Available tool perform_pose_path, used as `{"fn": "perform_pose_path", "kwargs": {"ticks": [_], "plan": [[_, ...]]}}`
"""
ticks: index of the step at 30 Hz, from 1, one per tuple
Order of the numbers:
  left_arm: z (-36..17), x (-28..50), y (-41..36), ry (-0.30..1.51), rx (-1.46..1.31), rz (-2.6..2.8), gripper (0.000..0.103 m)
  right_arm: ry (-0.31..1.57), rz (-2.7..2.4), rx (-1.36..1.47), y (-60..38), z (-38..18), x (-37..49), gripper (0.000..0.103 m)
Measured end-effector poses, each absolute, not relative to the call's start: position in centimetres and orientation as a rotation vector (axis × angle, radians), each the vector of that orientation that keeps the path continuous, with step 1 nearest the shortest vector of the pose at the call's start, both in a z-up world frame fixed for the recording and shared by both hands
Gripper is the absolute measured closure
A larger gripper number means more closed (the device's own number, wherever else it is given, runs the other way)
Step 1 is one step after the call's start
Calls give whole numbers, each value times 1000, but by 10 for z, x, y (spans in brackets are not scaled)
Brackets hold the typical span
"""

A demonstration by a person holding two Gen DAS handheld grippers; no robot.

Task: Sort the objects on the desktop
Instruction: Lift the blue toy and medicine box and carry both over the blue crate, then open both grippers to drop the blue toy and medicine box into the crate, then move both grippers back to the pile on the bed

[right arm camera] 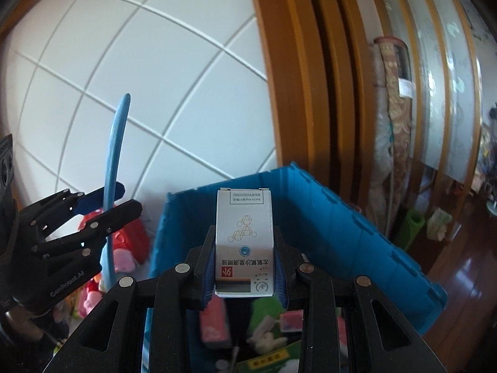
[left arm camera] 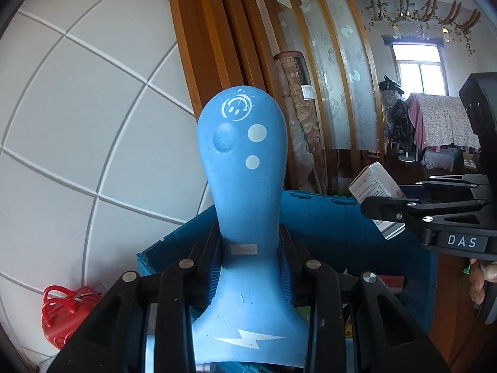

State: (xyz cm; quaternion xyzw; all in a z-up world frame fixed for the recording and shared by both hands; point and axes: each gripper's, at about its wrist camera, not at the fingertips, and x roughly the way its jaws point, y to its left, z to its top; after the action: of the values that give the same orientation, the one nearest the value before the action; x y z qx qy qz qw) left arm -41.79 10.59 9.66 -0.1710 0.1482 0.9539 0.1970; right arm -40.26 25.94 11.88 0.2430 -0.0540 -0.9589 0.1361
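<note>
L gripper [left arm camera: 250, 267] clamps a blue shoehorn [left arm camera: 240, 161] at its neck, upright. R gripper [right arm camera: 245, 267] grips a white medicine box [right arm camera: 244, 233], both held over the blue bin [right arm camera: 341, 217]. Bin already has pkgs & toys inside; these two not dropped yet, so sorting's partway.

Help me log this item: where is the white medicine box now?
The white medicine box is clamped in the right gripper, held above the open blue bin, right of the left gripper.
</note>
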Motion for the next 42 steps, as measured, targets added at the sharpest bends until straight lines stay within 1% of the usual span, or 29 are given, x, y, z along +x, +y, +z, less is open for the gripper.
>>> {"fn": "perform_pose_path", "kwargs": {"ticks": [3,6,7,8,10,11,12,17,21,23,24,28,34,38,42], "plan": [[93,-441,127,415,-521,2668,71,-225,-2785,745,283,107,-425,72],[88,-454,138,419,-550,2666,71,-244,-2789,780,295,95,-440,72],[87,-458,142,418,-562,2670,68,-248,-2790,799,299,92,-445,70],[86,-460,145,420,-564,2686,62,-254,-2787,816,302,88,-449,64],[84,-458,144,431,-540,2752,22,-264,-2791,808,307,85,-452,58],[85,-455,144,431,-513,2783,17,-261,-2805,793,310,84,-450,54],[85,-452,141,429,-486,2810,14,-257,-2820,777,313,85,-447,52],[89,-446,133,423,-478,2856,14,-311,-2821,696,327,87,-426,47],[86,-431,128,427,-458,2890,14,-300,-2840,612,329,86,-395,41],[84,-424,126,435,-438,2906,14,-282,-2865,559,329,84,-375,30],[83,-419,124,434,-428,2917,14,-269,-2880,535,327,83,-365,28],[81,-398,114,395,-395,2951,14,-220,-2910,476,321,77,-330,27],[73,-369,97,377,-386,2980,14,-176,-2896,502,308,63,-305,27],[71,-349,79,359,-357,3004,14,-155,-2886,507,292,59,-291,24],[68,-332,54,346,-341,3040,14,-112,-2879,495,272,56,-275,24]]}}
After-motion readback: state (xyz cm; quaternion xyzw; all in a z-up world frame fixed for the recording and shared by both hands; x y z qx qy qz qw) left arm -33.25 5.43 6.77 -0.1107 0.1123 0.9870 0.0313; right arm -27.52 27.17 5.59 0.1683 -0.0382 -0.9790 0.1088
